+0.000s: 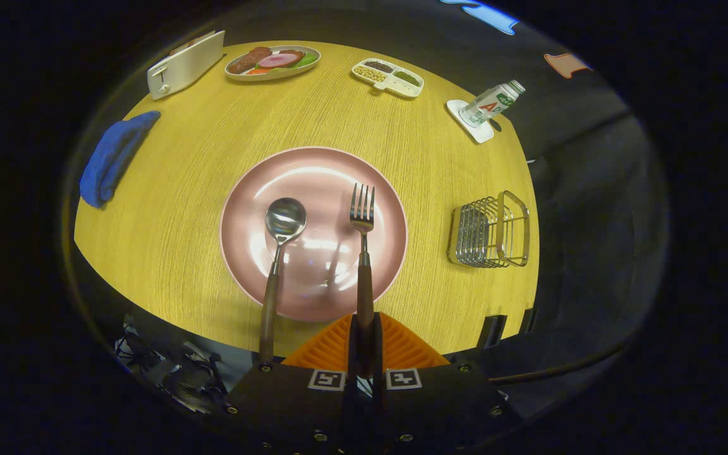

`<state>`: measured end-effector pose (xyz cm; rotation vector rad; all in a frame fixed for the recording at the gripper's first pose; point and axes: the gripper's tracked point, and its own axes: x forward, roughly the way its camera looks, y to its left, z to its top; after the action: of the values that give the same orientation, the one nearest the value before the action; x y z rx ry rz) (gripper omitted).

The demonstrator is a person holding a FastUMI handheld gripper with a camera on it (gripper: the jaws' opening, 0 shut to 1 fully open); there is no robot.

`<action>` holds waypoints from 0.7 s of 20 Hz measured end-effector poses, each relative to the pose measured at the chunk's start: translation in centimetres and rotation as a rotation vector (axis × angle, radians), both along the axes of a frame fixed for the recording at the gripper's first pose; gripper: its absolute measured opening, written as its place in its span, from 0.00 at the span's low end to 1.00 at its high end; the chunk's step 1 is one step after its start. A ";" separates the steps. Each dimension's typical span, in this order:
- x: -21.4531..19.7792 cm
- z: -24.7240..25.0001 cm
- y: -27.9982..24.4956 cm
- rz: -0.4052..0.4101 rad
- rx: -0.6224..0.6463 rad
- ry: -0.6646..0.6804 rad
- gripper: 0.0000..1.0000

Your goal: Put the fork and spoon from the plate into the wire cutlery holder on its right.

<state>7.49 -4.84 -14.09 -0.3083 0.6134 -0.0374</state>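
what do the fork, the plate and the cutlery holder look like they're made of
Fork, its handle clamped between the shut tongs: bright polished metal head with a mirror glint, and a dark brown handle, likely wood. Plate: glossy pink, probably glazed ceramic or melamine, judging by the soft reflections. Cutlery holder: shiny chromed wire, see-through.

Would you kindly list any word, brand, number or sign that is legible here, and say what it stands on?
Label on the bottle: print too small and blurred to read.
Two square coded markers on the tool, whose fingers are shut on the fork handle: patterns, no words.
No other text is legible.
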 end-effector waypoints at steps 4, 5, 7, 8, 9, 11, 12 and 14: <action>-0.6 2.5 -0.9 -0.028 0.003 -0.051 0.09; -0.8 3.0 -1.3 -0.038 0.009 -0.063 0.09; -1.2 4.0 -2.5 -0.065 0.016 -0.081 0.09; -1.4 4.5 -3.1 -0.079 0.019 -0.090 0.09; -1.4 4.9 -3.7 -0.092 0.027 -0.098 0.09; -1.8 5.5 -4.9 -0.116 0.040 -0.108 0.09; -2.0 5.8 -5.7 -0.130 0.044 -0.112 0.09; -2.1 6.2 -7.2 -0.161 0.056 -0.116 0.09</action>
<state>5.35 -12.03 -7.84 -0.2002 0.5221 -0.1913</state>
